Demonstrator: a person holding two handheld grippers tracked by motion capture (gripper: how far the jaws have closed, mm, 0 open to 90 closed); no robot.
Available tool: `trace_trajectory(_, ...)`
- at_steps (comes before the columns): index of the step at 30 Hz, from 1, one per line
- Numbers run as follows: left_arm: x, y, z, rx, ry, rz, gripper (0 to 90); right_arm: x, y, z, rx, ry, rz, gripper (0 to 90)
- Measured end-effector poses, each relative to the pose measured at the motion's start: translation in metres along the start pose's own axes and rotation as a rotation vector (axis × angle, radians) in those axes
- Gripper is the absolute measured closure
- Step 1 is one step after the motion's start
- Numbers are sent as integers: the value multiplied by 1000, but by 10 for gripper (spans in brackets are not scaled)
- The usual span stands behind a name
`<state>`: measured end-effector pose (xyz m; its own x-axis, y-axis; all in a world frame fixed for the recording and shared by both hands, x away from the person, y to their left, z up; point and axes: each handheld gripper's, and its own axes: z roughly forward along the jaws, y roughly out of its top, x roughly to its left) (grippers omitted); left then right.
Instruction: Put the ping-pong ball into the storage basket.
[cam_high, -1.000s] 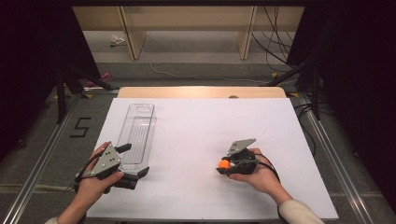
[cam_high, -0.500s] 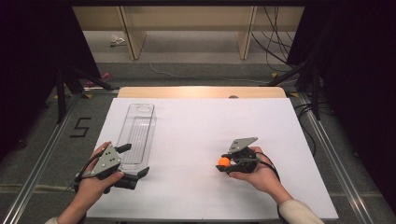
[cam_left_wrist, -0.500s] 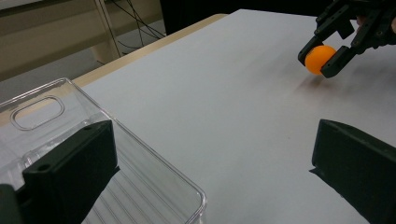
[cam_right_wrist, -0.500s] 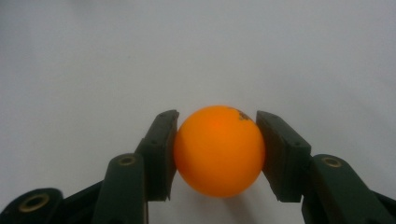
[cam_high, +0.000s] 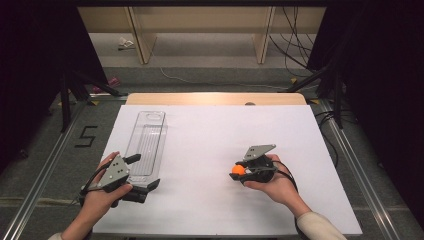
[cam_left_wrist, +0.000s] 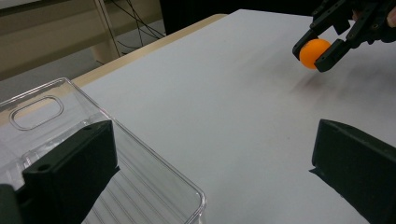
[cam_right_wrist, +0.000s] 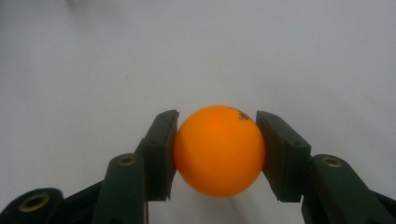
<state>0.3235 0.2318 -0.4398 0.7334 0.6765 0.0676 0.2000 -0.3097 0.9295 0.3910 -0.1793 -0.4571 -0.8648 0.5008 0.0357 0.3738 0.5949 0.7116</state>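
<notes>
Small orange plastic ball (cam_right_wrist: 218, 150) pinched in the right gripper (cam_high: 242, 170)

The ball is held just above the white table (cam_high: 210, 150); the long clear plastic tray (cam_high: 146, 145) lies well to its left, long axis running away, its near end steadied between the spread jaws of the left gripper (cam_high: 142, 175).

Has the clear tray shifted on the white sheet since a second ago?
No. The clear tray lies in the same spot, its far end equally near the white sheet's far edge, with the left gripper at its near end.
</notes>
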Motion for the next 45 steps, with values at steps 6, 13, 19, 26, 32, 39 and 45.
trace_trajectory(6,0,0,0,-1,-1,0,0,0,5,2,-13,-2,-3,513)
trace_trajectory(13,0,0,0,-2,0,1,0,0,9,4,-17,1,-8,513)
trace_trajectory(19,0,0,0,0,0,1,0,0,13,6,-25,1,-18,513)
trace_trajectory(26,0,0,0,-1,1,3,0,2,15,10,-21,9,-21,513)
trace_trajectory(32,0,0,0,1,-1,2,0,3,19,13,-27,18,-28,513)
trace_trajectory(39,0,0,0,0,0,4,0,4,22,16,-28,24,-33,513)
trace_trajectory(45,0,0,0,0,0,4,0,5,25,19,-33,27,-38,514)
